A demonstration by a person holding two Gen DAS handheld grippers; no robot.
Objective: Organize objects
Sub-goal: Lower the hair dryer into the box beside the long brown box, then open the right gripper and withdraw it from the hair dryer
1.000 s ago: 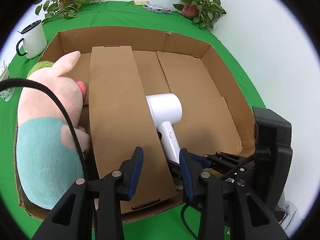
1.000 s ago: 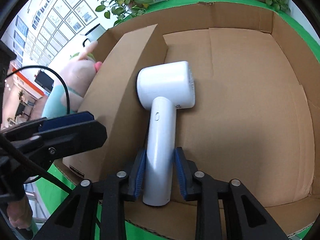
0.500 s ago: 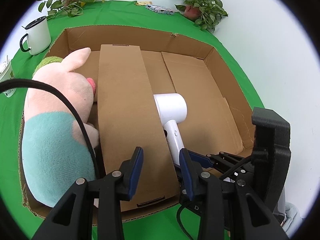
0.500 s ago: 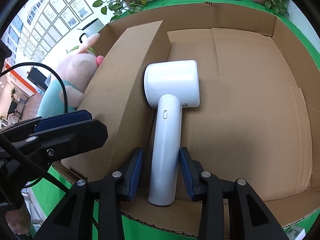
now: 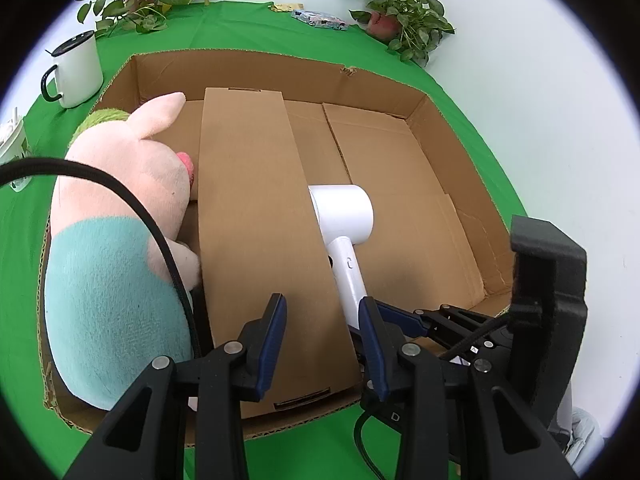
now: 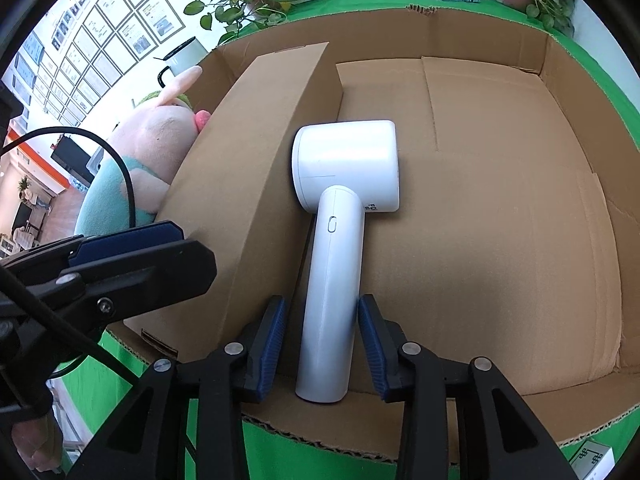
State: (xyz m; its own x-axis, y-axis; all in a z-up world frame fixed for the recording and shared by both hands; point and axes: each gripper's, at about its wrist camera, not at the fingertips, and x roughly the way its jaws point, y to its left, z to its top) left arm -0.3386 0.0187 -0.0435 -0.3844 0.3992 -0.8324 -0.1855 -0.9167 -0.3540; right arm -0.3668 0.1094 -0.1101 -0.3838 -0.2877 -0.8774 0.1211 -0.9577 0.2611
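Observation:
A white hair dryer (image 6: 344, 168) lies on the floor of the open cardboard box (image 6: 440, 36), its head against the slanted cardboard divider (image 6: 248, 152). My right gripper (image 6: 322, 340) straddles the dryer's handle. Its jaws are closing, with a thin gap still showing at the left pad. My left gripper (image 5: 322, 336) hovers open over the divider (image 5: 256, 220) near the box's front wall, nothing between its fingers. A pink and teal plush pig (image 5: 120, 240) fills the left compartment. The dryer (image 5: 342, 216) shows right of the divider there too.
A white mug (image 5: 76, 70) stands on the green cloth (image 5: 240, 28) left of the box. Potted plants (image 5: 400, 12) and a packet (image 5: 320, 20) sit at the back. A black cable (image 5: 120, 196) crosses the plush. A small white carton (image 6: 592, 460) lies at the front right.
The right gripper's pads, pressed on the dryer's handle a second ago, have spread off it. The dryer now rests on the box floor. The left gripper has barely moved.

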